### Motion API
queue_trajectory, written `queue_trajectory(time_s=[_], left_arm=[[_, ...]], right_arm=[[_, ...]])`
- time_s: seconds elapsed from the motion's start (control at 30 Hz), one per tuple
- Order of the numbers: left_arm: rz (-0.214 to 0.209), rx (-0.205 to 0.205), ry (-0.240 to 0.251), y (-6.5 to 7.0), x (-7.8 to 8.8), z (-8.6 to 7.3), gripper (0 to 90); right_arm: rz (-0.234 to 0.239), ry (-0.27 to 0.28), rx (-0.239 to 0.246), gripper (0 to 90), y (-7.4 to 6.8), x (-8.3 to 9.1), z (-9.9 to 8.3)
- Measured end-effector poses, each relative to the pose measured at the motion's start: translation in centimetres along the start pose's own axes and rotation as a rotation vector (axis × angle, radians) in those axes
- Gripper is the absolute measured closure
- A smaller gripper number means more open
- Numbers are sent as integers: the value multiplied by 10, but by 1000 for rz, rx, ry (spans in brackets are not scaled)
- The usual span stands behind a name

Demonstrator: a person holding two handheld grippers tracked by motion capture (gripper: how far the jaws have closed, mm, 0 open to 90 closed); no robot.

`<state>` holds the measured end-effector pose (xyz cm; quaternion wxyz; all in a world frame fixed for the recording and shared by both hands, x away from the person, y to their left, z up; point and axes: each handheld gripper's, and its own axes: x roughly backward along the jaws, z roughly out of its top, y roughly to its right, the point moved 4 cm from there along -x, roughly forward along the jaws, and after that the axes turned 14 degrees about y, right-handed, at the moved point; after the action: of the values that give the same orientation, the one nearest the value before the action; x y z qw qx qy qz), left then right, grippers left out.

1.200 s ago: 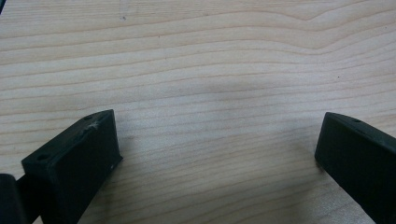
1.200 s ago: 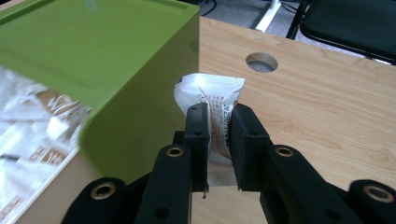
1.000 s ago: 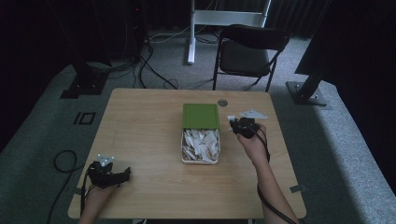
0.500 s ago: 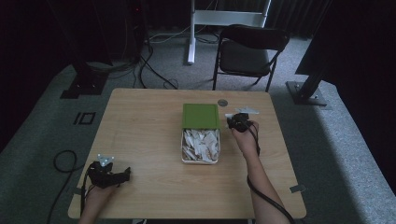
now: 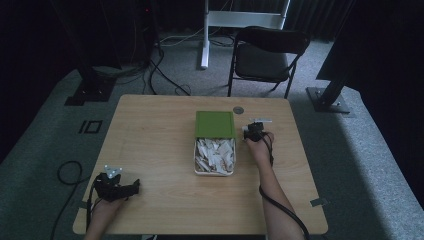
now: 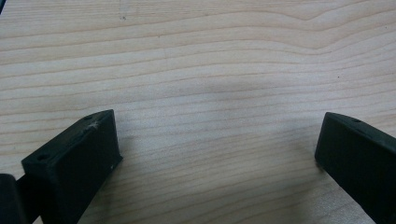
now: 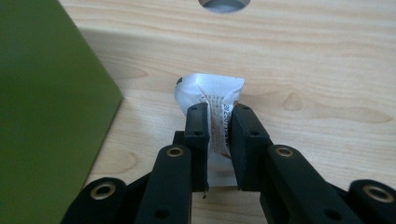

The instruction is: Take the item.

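Note:
A white tin full of white sachets sits mid-table, with its green lid lying flat just behind it. My right gripper is right of the lid and is shut on a white printed sachet, which stands up between the black jaws in the right gripper view. The green lid is at that view's left. My left gripper rests near the table's front left corner. Its jaws stand wide apart over bare wood in the left gripper view, with nothing between them.
A round grey cable hole lies in the tabletop behind the lid. A black folding chair stands beyond the far edge, with a white stand and cables on the grey carpet.
My right gripper has moved left and a little nearer to the green lid, with the sachet in it. The left gripper has stayed put.

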<state>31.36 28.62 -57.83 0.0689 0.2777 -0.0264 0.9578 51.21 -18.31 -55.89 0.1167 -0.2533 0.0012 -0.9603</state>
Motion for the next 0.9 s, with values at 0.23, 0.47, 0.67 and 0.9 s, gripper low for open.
queue_trajectory(time_s=[0.23, 0.47, 0.67, 0.9], left_arm=[[0, -1, -1, 0, 0, 0, 7], [0, -1, 0, 0, 0, 0, 7], [0, -1, 0, 0, 0, 0, 7], [0, 0, 0, 0, 0, 0, 7]], right_arm=[[7, -12, -4, 735, 1, -4, -1], [13, 39, -58, 406, 6, 6, 10], [97, 68, -14, 262, 9, 18, 9], [71, 53, -50, 179, 26, 37, 0]])
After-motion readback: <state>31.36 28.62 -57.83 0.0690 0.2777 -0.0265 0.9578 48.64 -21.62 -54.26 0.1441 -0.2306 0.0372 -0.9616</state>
